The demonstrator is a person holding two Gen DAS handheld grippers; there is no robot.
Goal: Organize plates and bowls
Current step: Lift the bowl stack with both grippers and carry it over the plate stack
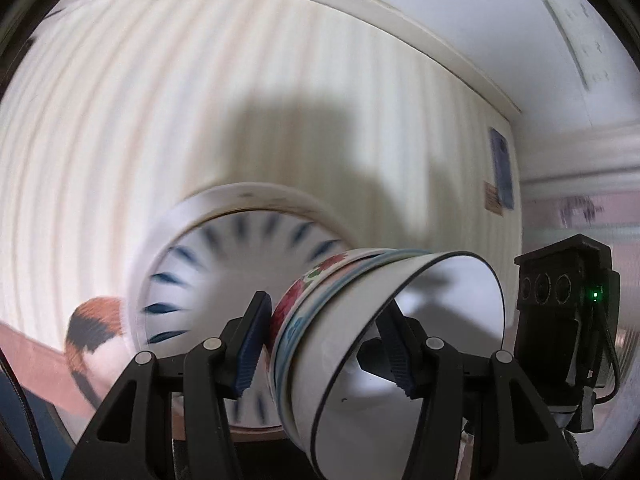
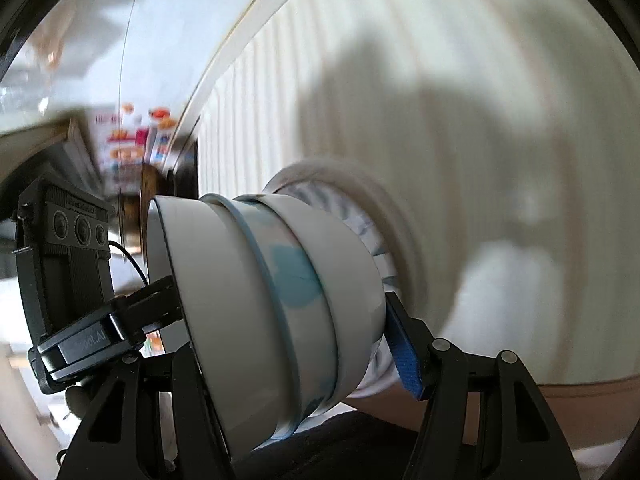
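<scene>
Behind bowl stack (image 1: 384,344), blurred plate (image 1: 224,280) partly hidden; grippers gripping stack.

A white ribbed surface (image 1: 140,120) with a pale raised rim fills most of both views, blurred and crossed by broad grey shadows. At its far right edge lies a blue card (image 1: 502,168) beside a small brown label (image 1: 493,197). An orange-and-black patterned patch (image 1: 94,326) shows low on the left. In the right wrist view, colourful printed packaging (image 2: 132,144) sits blurred beyond the rim.
</scene>
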